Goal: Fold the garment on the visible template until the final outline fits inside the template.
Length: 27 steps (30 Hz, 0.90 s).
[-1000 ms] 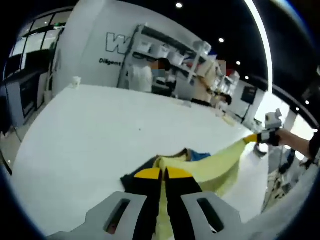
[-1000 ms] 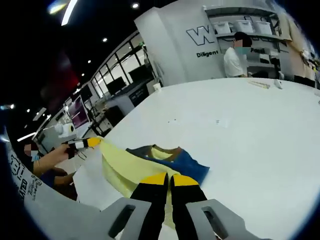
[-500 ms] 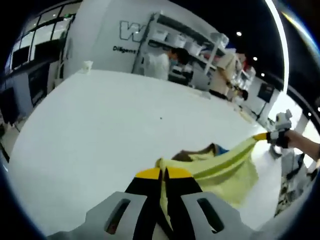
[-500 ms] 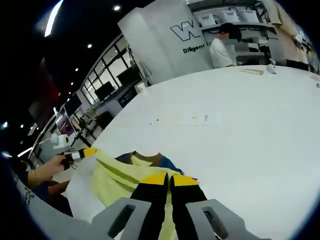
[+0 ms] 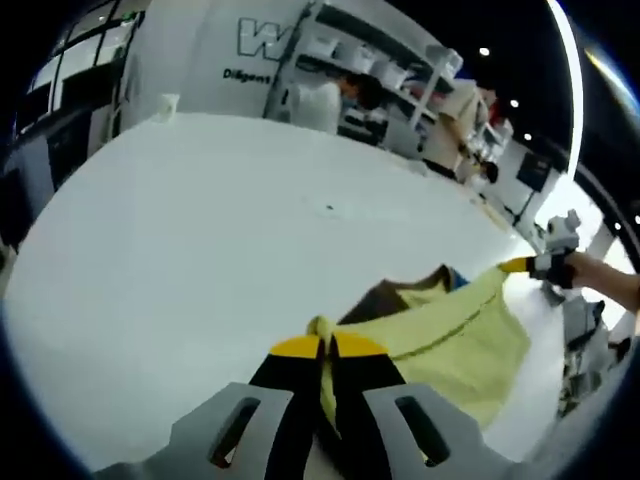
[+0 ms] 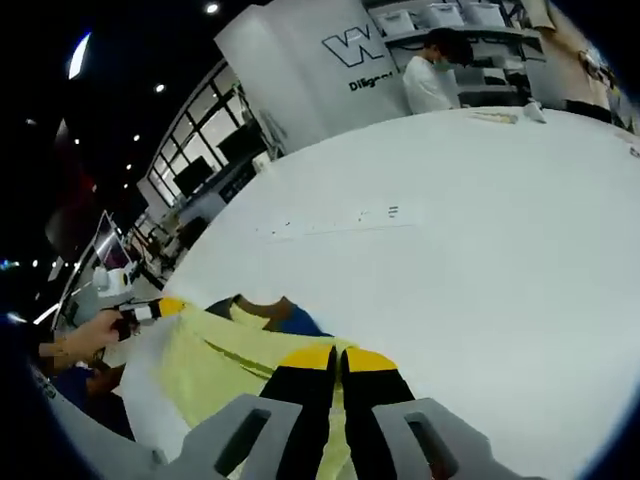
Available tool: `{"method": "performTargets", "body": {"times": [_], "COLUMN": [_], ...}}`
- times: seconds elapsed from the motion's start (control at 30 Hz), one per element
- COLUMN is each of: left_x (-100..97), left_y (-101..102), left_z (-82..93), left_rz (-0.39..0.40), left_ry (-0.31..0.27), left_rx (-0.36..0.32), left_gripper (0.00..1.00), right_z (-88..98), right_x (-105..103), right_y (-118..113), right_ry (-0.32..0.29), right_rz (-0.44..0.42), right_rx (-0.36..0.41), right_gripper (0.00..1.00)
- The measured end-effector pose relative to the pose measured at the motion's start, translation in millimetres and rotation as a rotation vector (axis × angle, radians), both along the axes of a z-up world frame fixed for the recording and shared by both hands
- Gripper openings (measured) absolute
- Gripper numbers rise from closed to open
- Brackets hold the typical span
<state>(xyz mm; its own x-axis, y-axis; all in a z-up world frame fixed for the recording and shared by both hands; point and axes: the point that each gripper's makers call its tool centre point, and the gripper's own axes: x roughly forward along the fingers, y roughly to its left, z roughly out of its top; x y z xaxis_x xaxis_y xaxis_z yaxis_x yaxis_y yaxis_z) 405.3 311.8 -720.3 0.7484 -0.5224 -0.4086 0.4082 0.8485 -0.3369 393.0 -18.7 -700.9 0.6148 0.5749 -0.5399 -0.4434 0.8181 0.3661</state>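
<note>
Item count across the left gripper view and the right gripper view

One garment (image 5: 455, 335), pale yellow with brown and blue patches, is seen on one white table (image 5: 190, 230). Two grippers are counted: the left gripper (image 5: 326, 347) and the right gripper (image 6: 333, 357), each with two yellow-tipped jaws closed on the fabric. One white cup (image 5: 167, 104) is seen at the table's far edge. One person in a white top (image 6: 422, 82) is seen by the shelves.

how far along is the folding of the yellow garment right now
Done: both grippers have hold of it, the left gripper and right gripper each shut on an edge of the yellow garment. In hand: it hangs stretched between them over the white table. Left: every fold; no template is visible.
</note>
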Motion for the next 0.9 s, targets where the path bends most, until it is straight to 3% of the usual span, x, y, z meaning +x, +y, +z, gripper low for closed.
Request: {"method": "performTargets", "body": {"times": [0.13, 0.17, 0.3, 0.37, 0.47, 0.53, 0.6, 0.63, 0.7, 0.77, 0.83, 0.9], "left_x": [8.6, 22.5, 35.8, 47.5, 64.3, 66.5, 64.9, 62.8, 56.5, 53.2, 48.0, 40.2], "left_y": [0.9, 4.5, 8.0, 12.1, 12.7, 12.0, 5.2, 4.7, 5.5, 10.1, 10.2, 8.2], "left_z": [-3.0, -16.4, -37.1, -56.7, -90.8, -104.5, -99.5, -99.1, -96.5, -97.6, -97.4, -105.8], "left_rz": [0.019, 0.038, 0.073, 0.098, 0.099, 0.093, 0.021, 0.015, -0.02, -0.03, -0.032, -0.038], "left_ry": [0.014, 0.026, 0.076, 0.114, 0.19, 0.219, 0.178, 0.181, 0.165, 0.158, 0.146, 0.165], "left_rx": [0.006, 0.015, 0.031, 0.057, 0.078, 0.09, 0.065, 0.072, 0.119, 0.14, 0.14, 0.167], "left_gripper": [0.12, 0.13, 0.13, 0.15, 0.17, 0.16, 0.15, 0.15, 0.14, 0.14, 0.12, 0.09], "right_z": [-4.0, -11.7, -30.4, -56.3, -92.8, -96.8, -102.7, -103.5, -103.1, -102.4, -111.6, -119.8], "right_x": [11.3, 21.8, 42.5, 68.4, 86.1, 86.4, 85.6, 88.2, 86.0, 81.7, 72.4, 63.2], "right_y": [-0.3, -0.7, -0.6, -5.6, -10.1, -10.8, -12.5, -18.3, -17.1, -18.2, -25.3, -20.8], "right_ry": [0.004, 0.014, 0.038, 0.064, 0.127, 0.136, 0.133, 0.106, 0.11, 0.101, 0.118, 0.126], "right_rz": [-0.018, -0.036, -0.06, -0.088, -0.122, -0.126, -0.127, -0.124, -0.113, -0.098, -0.1, -0.057], "right_rx": [0.012, 0.022, 0.033, 0.033, 0.024, 0.019, -0.03, -0.067, -0.058, -0.075, -0.155, -0.176], "right_gripper": [0.07, 0.08, 0.11, 0.11, 0.11, 0.11, 0.11, 0.11, 0.1, 0.07, 0.06, 0.03]}}
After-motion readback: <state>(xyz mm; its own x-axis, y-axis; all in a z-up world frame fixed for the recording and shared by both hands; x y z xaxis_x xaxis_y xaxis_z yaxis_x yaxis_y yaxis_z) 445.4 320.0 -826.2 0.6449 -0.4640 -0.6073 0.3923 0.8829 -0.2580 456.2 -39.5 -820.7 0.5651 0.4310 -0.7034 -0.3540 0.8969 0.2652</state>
